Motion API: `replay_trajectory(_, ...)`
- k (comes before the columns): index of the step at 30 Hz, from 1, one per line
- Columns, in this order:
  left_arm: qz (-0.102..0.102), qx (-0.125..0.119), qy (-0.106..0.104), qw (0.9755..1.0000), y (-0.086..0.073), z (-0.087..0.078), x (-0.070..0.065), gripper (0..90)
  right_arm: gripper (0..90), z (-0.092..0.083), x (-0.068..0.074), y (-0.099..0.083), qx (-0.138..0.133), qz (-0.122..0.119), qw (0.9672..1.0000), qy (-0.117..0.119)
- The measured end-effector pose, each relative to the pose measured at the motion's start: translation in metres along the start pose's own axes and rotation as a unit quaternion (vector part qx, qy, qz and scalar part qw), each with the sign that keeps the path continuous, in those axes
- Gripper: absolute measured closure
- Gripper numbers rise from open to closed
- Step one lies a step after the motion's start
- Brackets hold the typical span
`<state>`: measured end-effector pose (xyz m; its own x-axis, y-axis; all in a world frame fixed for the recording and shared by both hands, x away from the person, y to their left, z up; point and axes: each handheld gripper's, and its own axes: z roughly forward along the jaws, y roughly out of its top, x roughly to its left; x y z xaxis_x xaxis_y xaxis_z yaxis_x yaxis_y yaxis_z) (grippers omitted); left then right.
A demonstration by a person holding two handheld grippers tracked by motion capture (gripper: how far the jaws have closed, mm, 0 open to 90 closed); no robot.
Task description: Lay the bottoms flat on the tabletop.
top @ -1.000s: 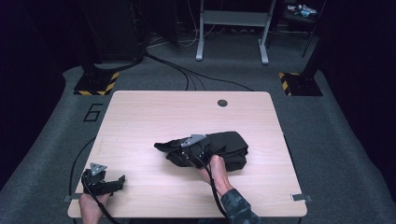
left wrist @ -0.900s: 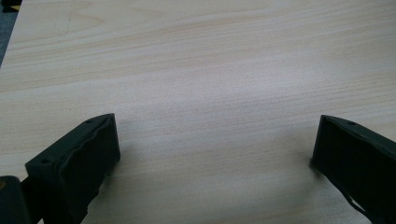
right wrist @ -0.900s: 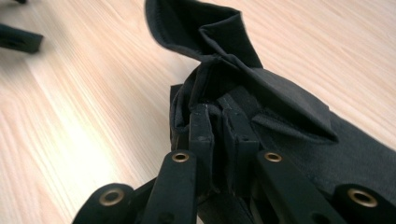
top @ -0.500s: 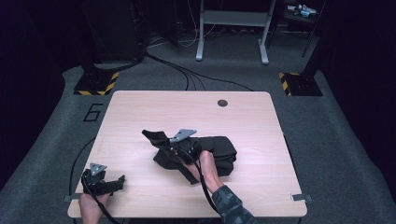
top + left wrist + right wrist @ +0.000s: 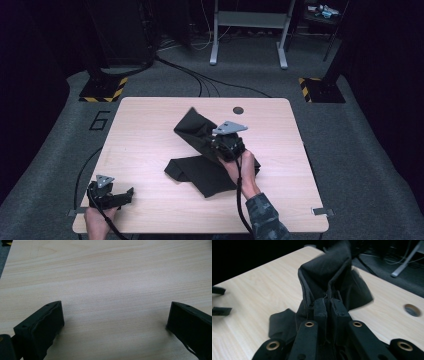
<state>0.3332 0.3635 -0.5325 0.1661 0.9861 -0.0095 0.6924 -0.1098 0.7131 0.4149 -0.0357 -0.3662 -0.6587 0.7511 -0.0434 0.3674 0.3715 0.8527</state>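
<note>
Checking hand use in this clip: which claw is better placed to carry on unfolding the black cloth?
The right claw. Its jaws are shut on a fold of the black cloth and hold it above the table. The left claw rests open at the near left corner, apart from the cloth.

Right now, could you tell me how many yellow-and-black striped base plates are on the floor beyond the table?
2: one striped plate beyond the table's far-left corner, the other striped plate beyond its far-right corner. More may be hidden in the dark surroundings.

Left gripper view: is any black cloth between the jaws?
No, the left gripper stands wide open, with bare wooden table between its jaws.
</note>
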Motion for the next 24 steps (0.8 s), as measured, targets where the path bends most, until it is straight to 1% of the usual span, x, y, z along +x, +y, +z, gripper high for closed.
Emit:
replay_trajectory(3, 0.000, 0.000, 0.000, 1.0000, 0.000, 0.000, 0.000, 0.5, 83.6, -0.013, -0.017, -0.002, -0.010, 0.011, 0.9995, -0.026)
replay_trajectory(4, 0.000, 0.000, 0.000, 1.0000, 0.000, 0.000, 0.000, 0.5, 83.5, -0.018, -0.024, -0.004, -0.012, 0.020, 0.9990, -0.039)
replay_trajectory(5, 0.000, 0.000, 0.000, 1.0000, 0.000, 0.000, 0.000, 0.5, 83.5, -0.022, -0.029, -0.006, -0.015, 0.022, 0.9987, -0.043)
replay_trajectory(6, -0.001, 0.000, 0.000, 1.0000, 0.000, 0.000, 0.000, 0.5, 83.5, -0.028, -0.036, -0.008, -0.018, 0.029, 0.9980, -0.054)
replay_trajectory(7, -0.001, 0.000, 0.000, 1.0000, 0.000, 0.000, 0.000, 0.5, 83.5, -0.032, -0.042, -0.011, -0.020, 0.035, 0.9970, -0.067)
replay_trajectory(8, -0.001, 0.000, 0.000, 1.0000, 0.000, 0.000, 0.000, 0.5, 83.5, -0.037, -0.048, -0.013, -0.021, 0.042, 0.9962, -0.074)
replay_trajectory(10, -0.001, 0.000, 0.000, 1.0000, 0.000, 0.000, 0.000, 0.5, 83.4, -0.047, -0.061, -0.019, -0.027, 0.057, 0.9933, -0.097)
replay_trajectory(13, 0.000, 0.000, 0.001, 1.0000, 0.000, 0.000, 0.000, 0.5, 83.3, -0.059, -0.076, -0.027, -0.034, 0.076, 0.9893, -0.120)
replay_trajectory(14, -0.001, 0.000, 0.001, 1.0000, 0.000, 0.000, 0.000, 0.5, 83.2, -0.063, -0.083, -0.030, -0.032, 0.081, 0.9873, -0.133)
replay_trajectory(15, -0.001, 0.000, 0.001, 1.0000, 0.000, 0.000, 0.000, 0.5, 83.2, -0.069, -0.090, -0.035, -0.033, 0.095, 0.9843, -0.145)
replay_trajectory(16, -0.001, 0.000, 0.000, 1.0000, 0.000, 0.000, 0.000, 0.5, 83.1, -0.073, -0.097, -0.039, -0.033, 0.099, 0.9827, -0.153)
replay_trajectory(17, -0.001, 0.000, 0.001, 1.0000, 0.000, 0.000, 0.000, 0.5, 83.0, -0.077, -0.103, -0.043, -0.031, 0.107, 0.9800, -0.165)
replay_trajectory(19, -0.001, 0.000, 0.001, 1.0000, 0.000, 0.000, 0.000, 0.5, 82.9, -0.084, -0.114, -0.052, -0.030, 0.124, 0.9753, -0.181)
replay_trajectory(20, -0.001, 0.000, 0.001, 1.0000, 0.000, 0.000, 0.000, 0.5, 82.6, -0.088, -0.122, -0.059, -0.024, 0.137, 0.9712, -0.194)
replay_trajectory(21, -0.001, 0.000, 0.000, 1.0000, 0.000, 0.000, 0.000, 0.5, 82.5, -0.091, -0.127, -0.063, -0.024, 0.141, 0.9694, -0.199)
replay_trajectory(22, -0.001, 0.000, 0.001, 1.0000, 0.000, 0.000, 0.000, 0.5, 82.1, -0.095, -0.134, -0.070, -0.019, 0.153, 0.9655, -0.210)
replay_trajectory(24, 0.000, 0.001, 0.001, 1.0000, 0.000, 0.000, 0.000, 0.3, 81.2, -0.101, -0.145, -0.083, -0.009, 0.168, 0.9593, -0.227)
